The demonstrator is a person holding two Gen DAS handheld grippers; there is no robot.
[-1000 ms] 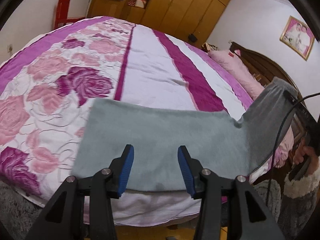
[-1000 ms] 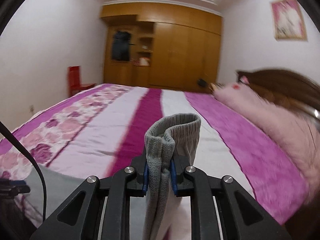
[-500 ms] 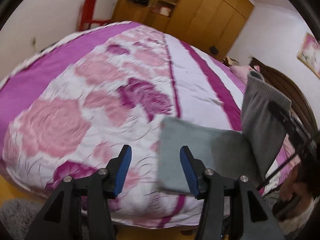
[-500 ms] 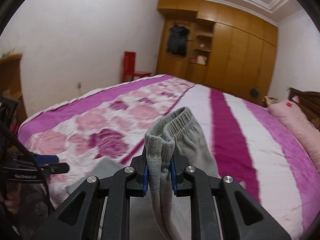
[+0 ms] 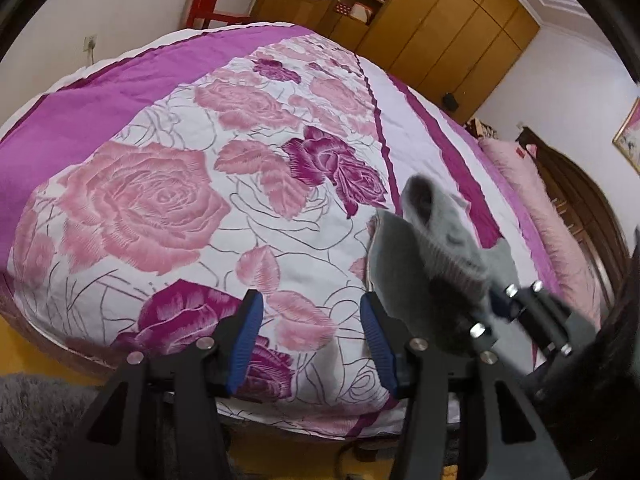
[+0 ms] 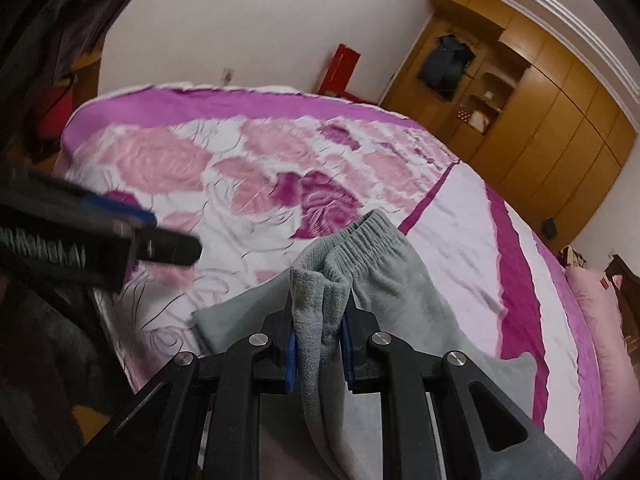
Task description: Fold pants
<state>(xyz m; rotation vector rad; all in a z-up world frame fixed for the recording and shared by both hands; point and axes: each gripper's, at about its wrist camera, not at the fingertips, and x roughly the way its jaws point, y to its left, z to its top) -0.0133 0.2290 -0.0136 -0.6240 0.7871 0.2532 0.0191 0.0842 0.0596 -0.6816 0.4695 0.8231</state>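
Note:
The grey pants (image 6: 384, 280) lie on the near edge of the bed. My right gripper (image 6: 320, 354) is shut on their bunched elastic waistband and holds it lifted over the lower layer of the pants (image 6: 232, 312). In the left wrist view the pants (image 5: 436, 240) show at the right, pinched by the right gripper (image 5: 496, 304). My left gripper (image 5: 310, 336) is open and empty, over the rose bedspread to the left of the pants. It shows blurred in the right wrist view (image 6: 132, 224).
The bed (image 5: 160, 208) has a pink and purple rose bedspread. A pink pillow (image 5: 536, 200) and dark headboard (image 5: 580, 192) are at the right. A wooden wardrobe (image 6: 552, 120) and red chair (image 5: 208, 0) stand behind. A grey rug (image 5: 40, 412) lies on the floor.
My right gripper has carried the waistband leftward over the pants, folding them. My left gripper has swung left off the pants and stays open.

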